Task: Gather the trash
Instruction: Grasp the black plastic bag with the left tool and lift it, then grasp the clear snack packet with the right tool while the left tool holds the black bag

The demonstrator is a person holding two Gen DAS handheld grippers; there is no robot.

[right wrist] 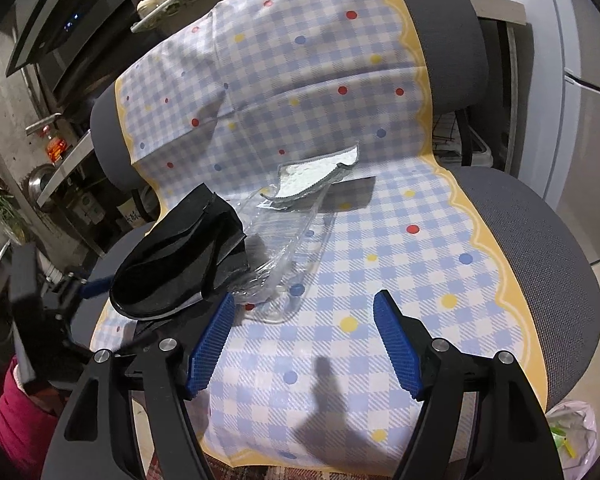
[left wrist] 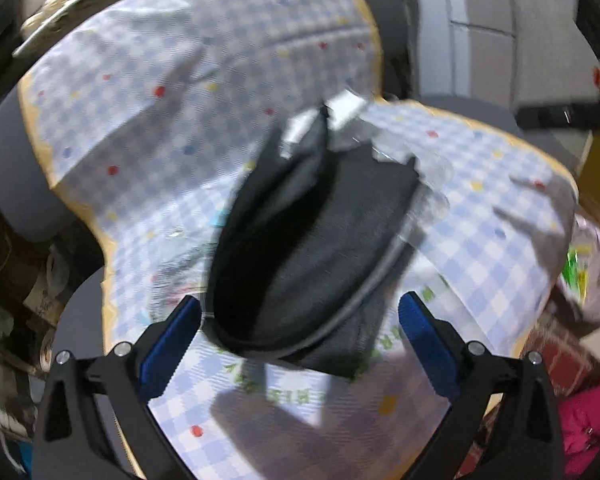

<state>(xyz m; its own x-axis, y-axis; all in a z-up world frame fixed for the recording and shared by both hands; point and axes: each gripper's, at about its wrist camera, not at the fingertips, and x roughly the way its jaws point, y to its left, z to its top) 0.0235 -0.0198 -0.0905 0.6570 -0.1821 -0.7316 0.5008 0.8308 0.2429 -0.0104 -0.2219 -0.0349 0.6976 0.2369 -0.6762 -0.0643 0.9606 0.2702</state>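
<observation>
A grey office chair (right wrist: 540,216) carries a blue-and-white checked cloth (right wrist: 400,264) with coloured dots and a yellow wavy border, draped over both the backrest and the seat. On the seat's left side stands a black bag (right wrist: 172,268) with its mouth gaping open towards the near edge; its rim is stiffened by a grey hoop. Just to the right of the bag, touching it, lies a clear plastic tray (right wrist: 288,248), crumpled at its near end. At the far end of the tray, against the fold between seat and backrest, rests a torn silver wrapper (right wrist: 320,176) with a white inside. The left gripper (left wrist: 300,340) hovers at the bag's mouth with its blue-padded jaws spread wide on either side of the rim, pressing on nothing. The right gripper (right wrist: 304,340) hangs over the near middle of the seat, jaws apart and empty, with the near end of the tray just beyond its left pad. A pale plastic bag (right wrist: 572,436) with something green in it sits low at the near right, beside the chair.
</observation>
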